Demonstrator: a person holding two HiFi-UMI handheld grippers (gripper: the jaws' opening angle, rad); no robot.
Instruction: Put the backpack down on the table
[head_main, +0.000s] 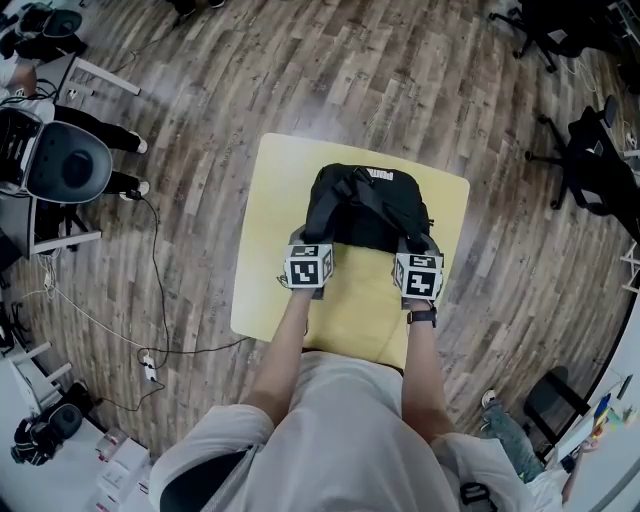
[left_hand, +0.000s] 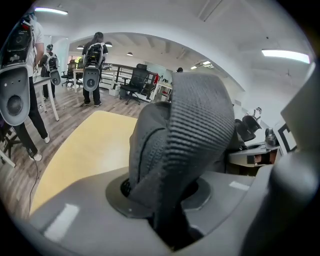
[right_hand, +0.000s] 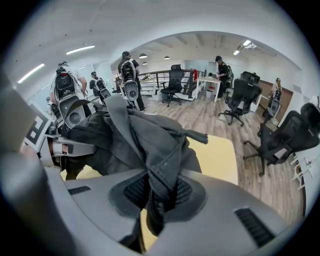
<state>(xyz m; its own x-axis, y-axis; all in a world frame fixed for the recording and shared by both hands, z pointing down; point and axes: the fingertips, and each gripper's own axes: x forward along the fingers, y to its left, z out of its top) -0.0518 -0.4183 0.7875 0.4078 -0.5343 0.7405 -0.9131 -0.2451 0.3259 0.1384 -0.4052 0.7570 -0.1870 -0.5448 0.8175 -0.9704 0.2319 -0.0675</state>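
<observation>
A black backpack (head_main: 362, 208) hangs over the middle of the yellow table (head_main: 270, 290), held at its near side by both grippers. My left gripper (head_main: 306, 252) is shut on a ribbed padded strap (left_hand: 195, 135) of the backpack. My right gripper (head_main: 414, 258) is shut on a bunch of the backpack's grey fabric and webbing (right_hand: 155, 150). In the head view the jaws themselves are hidden under the marker cubes. Whether the bag's bottom touches the table I cannot tell.
The table stands on a wooden floor (head_main: 200, 100). Office chairs (head_main: 590, 170) stand at the right and a grey chair (head_main: 65, 165) at the left. A cable (head_main: 150, 300) runs over the floor left of the table. People (right_hand: 127, 75) stand far behind.
</observation>
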